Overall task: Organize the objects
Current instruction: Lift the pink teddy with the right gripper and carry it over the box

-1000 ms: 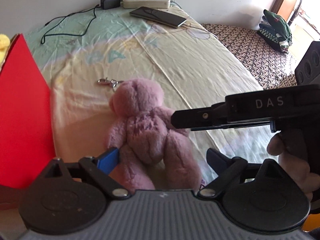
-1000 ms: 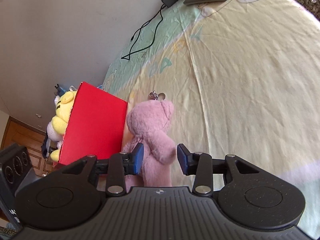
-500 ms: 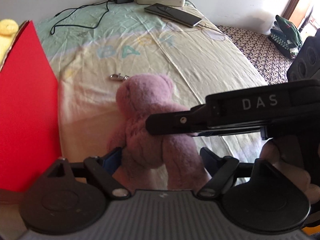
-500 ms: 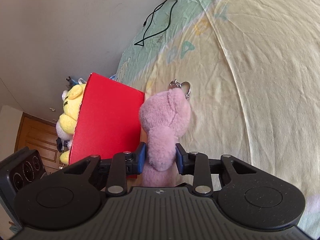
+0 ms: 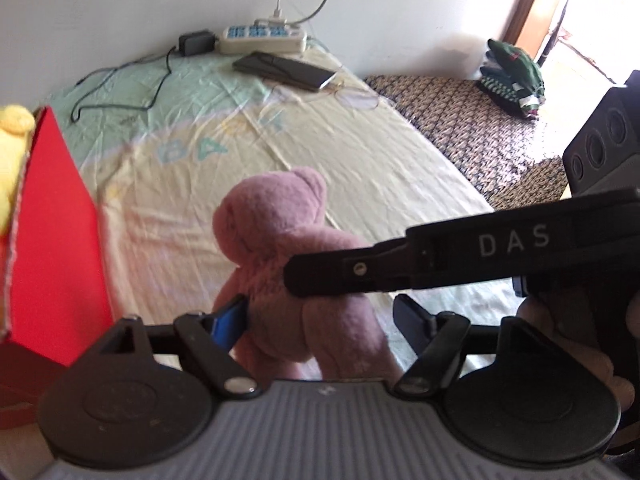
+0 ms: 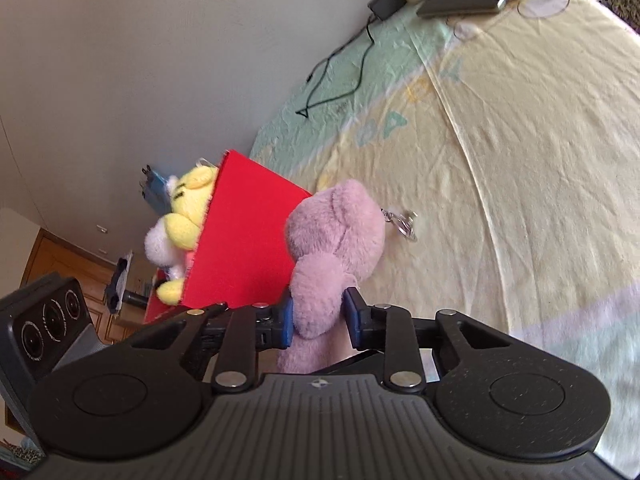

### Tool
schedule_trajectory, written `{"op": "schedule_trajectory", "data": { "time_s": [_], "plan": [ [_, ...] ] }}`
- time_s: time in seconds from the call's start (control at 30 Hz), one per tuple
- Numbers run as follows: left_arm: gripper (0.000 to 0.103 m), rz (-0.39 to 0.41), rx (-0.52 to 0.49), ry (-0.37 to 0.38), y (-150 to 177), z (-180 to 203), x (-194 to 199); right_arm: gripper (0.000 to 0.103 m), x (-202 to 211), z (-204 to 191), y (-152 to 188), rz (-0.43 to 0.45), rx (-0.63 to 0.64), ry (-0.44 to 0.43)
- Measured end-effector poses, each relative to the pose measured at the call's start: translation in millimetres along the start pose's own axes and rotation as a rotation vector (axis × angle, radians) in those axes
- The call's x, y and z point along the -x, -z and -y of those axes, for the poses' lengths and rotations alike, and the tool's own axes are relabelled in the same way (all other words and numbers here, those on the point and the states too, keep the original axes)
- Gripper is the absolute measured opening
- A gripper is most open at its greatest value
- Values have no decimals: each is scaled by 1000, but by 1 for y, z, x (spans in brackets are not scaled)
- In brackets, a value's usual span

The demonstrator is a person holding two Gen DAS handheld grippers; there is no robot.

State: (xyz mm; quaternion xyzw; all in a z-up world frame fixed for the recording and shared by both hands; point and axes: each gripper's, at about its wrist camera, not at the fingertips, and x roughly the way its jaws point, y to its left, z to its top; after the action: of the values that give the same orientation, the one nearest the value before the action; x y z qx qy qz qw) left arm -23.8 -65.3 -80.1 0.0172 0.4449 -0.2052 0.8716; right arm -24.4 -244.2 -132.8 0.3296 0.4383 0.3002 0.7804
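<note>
R gripper (image 6: 318, 318) pinches the pink plush bear (image 6: 336, 240) at mid-body, just beside the red box (image 6: 244, 248). L gripper (image 5: 320, 318) jaws spread wide round the bear's lower half — not gripping. Step looks like lift-and-carry; next move probably needs clearing the box rim, then dropping it in w/ the yellow plush (image 6: 188, 208).

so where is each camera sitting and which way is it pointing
Left wrist: on the left gripper, looking along the bed toward the wall; its open fingers flank the pink teddy; the right gripper and a hand cross from the right.
Right wrist: on the right gripper, tilted, facing the red box and wall; its fingers are shut on the teddy's limb.
Shared: teddy, red box, yellow plush, power strip, tablet.
</note>
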Motion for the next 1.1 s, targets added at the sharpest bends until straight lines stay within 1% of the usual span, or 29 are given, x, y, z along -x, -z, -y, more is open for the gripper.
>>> {"op": "schedule_trajectory", "data": {
  "time_s": [0.1, 0.17, 0.37, 0.5, 0.67, 0.77, 0.87, 0.97, 1.1],
  "plan": [
    [76, 43, -21, 25, -3, -5, 22, 28, 10, -19, 5, 56, 10, 0],
    [76, 82, -30, 36, -4, -9, 39, 28, 14, -37, 7, 97, 39, -5],
    [76, 213, -73, 9, -7, -30, 98, 28, 12, -97, 10, 203, 146, -42],
    [76, 306, -86, -34, -5, -54, 136, 28, 0, -140, 8, 244, 232, -87],
    [76, 391, -90, -113, -1, -91, 174, 28, -29, -181, 3, 256, 304, -161],
    [76, 421, -82, -162, 4, -117, 190, 28, -54, -203, 2, 247, 336, -202],
    [77, 432, -68, -215, 10, -143, 201, 28, -83, -222, 3, 235, 368, -235],
    [78, 428, -53, -258, 17, -170, 207, 28, -113, -234, 4, 223, 388, -260],
    [78, 393, -39, -304, 23, -202, 202, 27, -150, -241, 7, 200, 396, -270]
  ]
}}
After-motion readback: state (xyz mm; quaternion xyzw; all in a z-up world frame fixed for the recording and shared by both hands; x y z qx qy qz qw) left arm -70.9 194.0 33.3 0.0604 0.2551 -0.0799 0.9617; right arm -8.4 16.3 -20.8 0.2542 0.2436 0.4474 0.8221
